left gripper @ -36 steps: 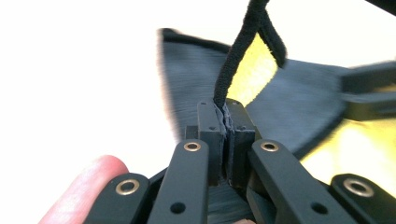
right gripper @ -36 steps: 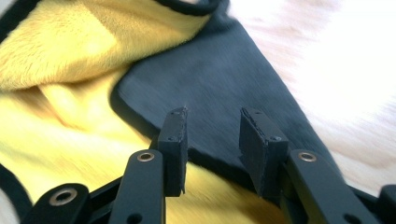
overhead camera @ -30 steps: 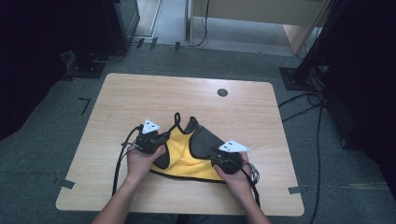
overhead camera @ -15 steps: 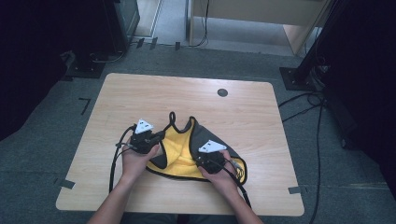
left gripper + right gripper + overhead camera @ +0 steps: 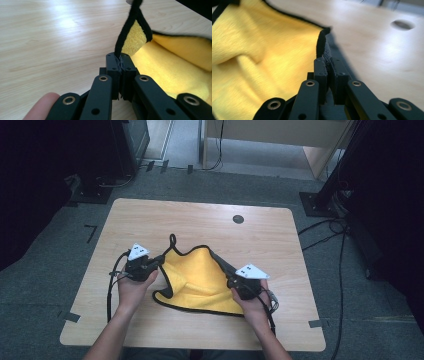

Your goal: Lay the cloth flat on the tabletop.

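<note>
A yellow cloth (image 5: pixel 200 275) with a black edging and a dark back lies spread across the middle of the wooden table (image 5: pixel 150 215). My left gripper (image 5: pixel 152 264) holds its left corner, the jaws pressed shut on the black edging (image 5: pixel 120 45) a little above the tabletop. My right gripper (image 5: pixel 234 282) is at the cloth's right edge. Its jaws have just been closing and now pinch the raised black edging (image 5: pixel 322 47). Yellow pile (image 5: pixel 249 50) stretches away between the two hands. A small black loop (image 5: pixel 172 240) sticks out at the cloth's far corner.
A round dark hole (image 5: pixel 238 219) sits in the tabletop near the far edge, also seen as the hole (image 5: pixel 403 24) ahead of my right gripper. The left gripper's cable (image 5: pixel 111 287) curves over the table's left side. Cables and stand bases lie on the floor around the table.
Both hands have moved apart, the left one leftwards and the right one back to the right. The bunched cloth is now drawn out wider between them, and its edges are lifted.
</note>
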The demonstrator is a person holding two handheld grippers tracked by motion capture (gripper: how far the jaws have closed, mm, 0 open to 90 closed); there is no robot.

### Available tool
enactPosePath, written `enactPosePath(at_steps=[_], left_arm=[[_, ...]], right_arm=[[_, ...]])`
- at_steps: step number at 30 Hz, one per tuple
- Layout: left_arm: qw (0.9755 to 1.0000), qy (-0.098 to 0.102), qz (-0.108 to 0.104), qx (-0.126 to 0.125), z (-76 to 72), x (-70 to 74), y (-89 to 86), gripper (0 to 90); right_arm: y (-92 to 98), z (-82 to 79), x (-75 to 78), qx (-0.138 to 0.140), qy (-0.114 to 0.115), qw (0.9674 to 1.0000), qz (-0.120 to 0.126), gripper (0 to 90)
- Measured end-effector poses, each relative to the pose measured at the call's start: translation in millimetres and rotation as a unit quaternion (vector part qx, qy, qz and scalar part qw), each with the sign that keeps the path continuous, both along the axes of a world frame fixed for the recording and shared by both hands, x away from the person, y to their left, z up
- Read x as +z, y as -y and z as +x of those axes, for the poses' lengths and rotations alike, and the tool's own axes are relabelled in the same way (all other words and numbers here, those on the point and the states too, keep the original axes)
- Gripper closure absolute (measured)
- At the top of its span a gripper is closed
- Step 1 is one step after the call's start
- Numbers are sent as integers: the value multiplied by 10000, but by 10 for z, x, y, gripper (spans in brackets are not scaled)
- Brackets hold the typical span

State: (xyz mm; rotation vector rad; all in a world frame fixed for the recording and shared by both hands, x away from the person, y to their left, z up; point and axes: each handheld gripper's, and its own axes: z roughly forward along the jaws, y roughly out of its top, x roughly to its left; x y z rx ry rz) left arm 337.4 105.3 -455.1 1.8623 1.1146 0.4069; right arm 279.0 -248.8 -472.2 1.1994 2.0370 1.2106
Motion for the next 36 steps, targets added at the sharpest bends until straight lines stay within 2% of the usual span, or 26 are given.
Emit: enactPosePath(at_steps=[1, 2, 3, 4, 5, 6, 9, 10, 11, 13, 14, 15, 16, 17, 18, 19, 20, 23, 26, 27, 28, 29, 32, 35, 36], left_arm=[[10000, 2, -20, 28, 19, 5, -23, 882], [10000, 5, -16, 49, 49, 15, -58, 882], [9999, 12, -34, 94, 80, 28, -91, 882], [9999, 40, -48, 135, 117, 43, -125, 883], [9998, 77, -42, 192, 161, 59, -152, 883], [9996, 103, -61, 242, 226, 81, -189, 884], [9990, 107, -132, 412, 410, 125, -248, 884], [9984, 103, -179, 529, 513, 135, -254, 883], [9979, 99, -203, 611, 579, 139, -255, 883], [9963, 2, -310, 799, 760, 136, -257, 878], [9918, -101, -199, 1260, 889, 119, -254, 757], [9918, -101, -199, 1260, 889, 119, -254, 657], [9885, -179, -204, 1491, 949, 102, -288, 657], [9864, -288, -239, 1599, 972, 90, -326, 576], [9859, -343, -221, 1623, 972, 75, -361, 571], [9861, -371, -196, 1605, 953, 55, -384, 562], [9875, -383, -140, 1526, 920, 25, -405, 557], [9902, -503, 86, 1299, 782, -110, -451, 550], [9909, -581, 249, 1187, 594, -236, -489, 548], [9914, -593, 245, 1138, 523, -261, -500, 548], [9920, -590, 228, 1095, 448, -280, -505, 541], [9923, -590, 240, 1059, 392, -291, -503, 541], [9948, -530, 251, 832, 126, -313, -471, 529], [9963, -481, 392, 591, -116, -363, -405, 556], [9963, -475, 478, 529, -185, -391, -384, 556]], right_arm=[[140, 53, 105, -165, 104, 9998, 21, 848], [140, 53, 105, -165, 104, 9998, 21, 848], [221, 98, 160, -273, 140, 9995, 74, 849], [378, 213, 282, -489, 229, 9984, 189, 851], [378, 213, 282, -489, 229, 9984, 189, 851], [450, 285, 341, -571, 275, 9977, 251, 852], [629, 592, 494, -859, 309, 9951, 383, 854], [689, 833, 520, -1055, 226, 9932, 440, 852], [689, 833, 520, -1055, 226, 9932, 440, 852], [717, 1049, 492, -1225, 115, 9914, 435, 820], [742, 1231, 443, -1708, 90, 9850, 247, 676], [742, 1231, 443, -1708, 90, 9850, 247, 676], [755, 1270, 433, -1945, 70, 9806, 215, 617], [801, 1304, 419, -2119, -9, 9767, 341, 608], [833, 1304, 411, -2119, -112, 9755, 574, 588], [864, 1285, 400, -2034, -169, 9762, 729, 578], [876, 1244, 382, -1947, -176, 9776, 778, 575], [884, 1079, 266, -1572, -332, 9851, 609, 564], [898, 905, 133, -1366, -512, 9880, 498, 556], [903, 837, 87, -1319, -561, 9885, 479, 556], [903, 691, 2, -1244, -652, 9889, 489, 556], [903, 691, 2, -1244, -652, 9889, 489, 556], [868, 474, -111, -1042, -801, 9904, 430, 556], [836, 245, -200, -933, -915, 9904, 457, 575], [816, 112, -260, -899, -1003, 9899, 438, 591]])
